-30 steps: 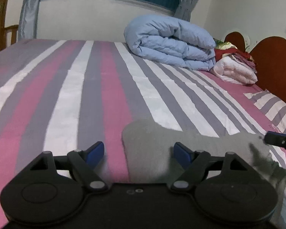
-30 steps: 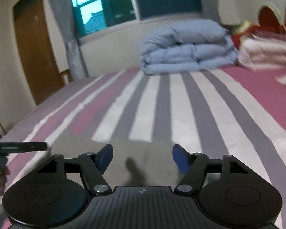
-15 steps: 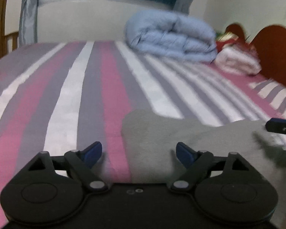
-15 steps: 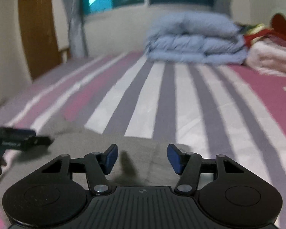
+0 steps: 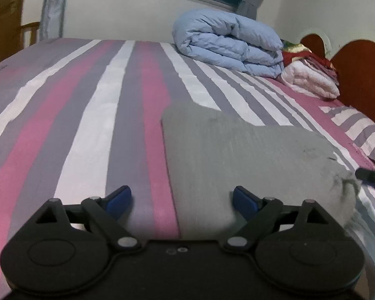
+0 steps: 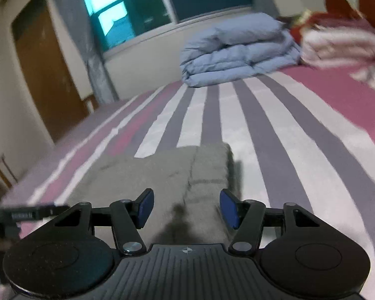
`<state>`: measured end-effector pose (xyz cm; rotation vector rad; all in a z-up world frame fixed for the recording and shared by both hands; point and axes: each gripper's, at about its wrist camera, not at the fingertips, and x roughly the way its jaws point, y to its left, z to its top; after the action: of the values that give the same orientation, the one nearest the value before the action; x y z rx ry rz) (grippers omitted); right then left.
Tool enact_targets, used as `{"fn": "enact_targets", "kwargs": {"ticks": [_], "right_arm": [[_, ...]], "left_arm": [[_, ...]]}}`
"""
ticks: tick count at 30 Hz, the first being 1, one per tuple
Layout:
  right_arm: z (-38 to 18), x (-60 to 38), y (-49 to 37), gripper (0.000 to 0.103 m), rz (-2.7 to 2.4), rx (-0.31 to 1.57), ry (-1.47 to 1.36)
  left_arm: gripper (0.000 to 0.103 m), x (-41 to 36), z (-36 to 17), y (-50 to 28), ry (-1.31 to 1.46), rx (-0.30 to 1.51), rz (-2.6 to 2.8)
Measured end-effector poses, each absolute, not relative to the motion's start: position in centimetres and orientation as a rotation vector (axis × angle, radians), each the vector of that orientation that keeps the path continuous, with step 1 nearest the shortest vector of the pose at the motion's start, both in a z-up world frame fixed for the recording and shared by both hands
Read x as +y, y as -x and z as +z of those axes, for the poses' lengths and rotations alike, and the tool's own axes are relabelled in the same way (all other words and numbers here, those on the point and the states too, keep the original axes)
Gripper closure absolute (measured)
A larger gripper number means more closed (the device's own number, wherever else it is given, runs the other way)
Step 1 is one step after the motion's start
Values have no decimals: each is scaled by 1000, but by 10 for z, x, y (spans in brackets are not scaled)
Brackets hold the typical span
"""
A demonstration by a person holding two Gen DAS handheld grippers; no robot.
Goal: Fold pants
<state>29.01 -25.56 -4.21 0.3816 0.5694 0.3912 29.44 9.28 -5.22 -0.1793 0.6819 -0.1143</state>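
The left gripper (image 5: 181, 198) hung low over the bed with its blue-padded jaws spread wide and gripping nothing; the left edge of the grey pants (image 5: 237, 155) ran up between them, so that the left pad stood over the striped bedspread (image 5: 92, 115) and the right pad over the grey cloth. No pad could be seen pressing on the fabric. The pants lay flat on the near part of the bed, reaching toward the right of that view, where the cloth bunched up beside the dark tip of the right gripper (image 5: 372, 176). In the right wrist view the right gripper (image 6: 186, 207) was likewise released, its jaws standing apart with the folded, seamed end of the pants (image 6: 205, 170) lying below and between them, and no contact visible. The dark body of the left gripper (image 6: 30, 215) poked in at the left edge of that view, blurred. Beyond the pants the pink, grey and white stripes ran away to a folded light-blue duvet (image 5: 227, 42) at the far side of the bed, with a pile of white and red bedding (image 5: 310, 75) just beside it against the wooden headboard (image 5: 360, 70). Behind these were a window (image 6: 127, 12) with grey curtains (image 6: 97, 57), and a wooden door (image 6: 45, 70) at the left.
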Motion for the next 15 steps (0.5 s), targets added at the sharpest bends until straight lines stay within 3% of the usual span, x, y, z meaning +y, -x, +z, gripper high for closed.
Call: {"fn": "enact_targets", "kwargs": {"ticks": [3,5,9,12,15], "right_arm": [[-52,-269,-265,38,384,574,-507],[-58,-272,-248,27,386,598,-576],[-47,-275,-242,26,432,558,-600],[-68,-268,-259,26,376,727,-574],[-63,-279,-256,27,401,696,-661]], "left_arm": [[20,93,-53,-274,214,674,-100],[19,92,-54,-266,235,670,-96],[18,90,-60,-262,274,672,-95],[15,92,-73,-258,306,672,-85],[16,98,-71,-250,346,646,-93]]}}
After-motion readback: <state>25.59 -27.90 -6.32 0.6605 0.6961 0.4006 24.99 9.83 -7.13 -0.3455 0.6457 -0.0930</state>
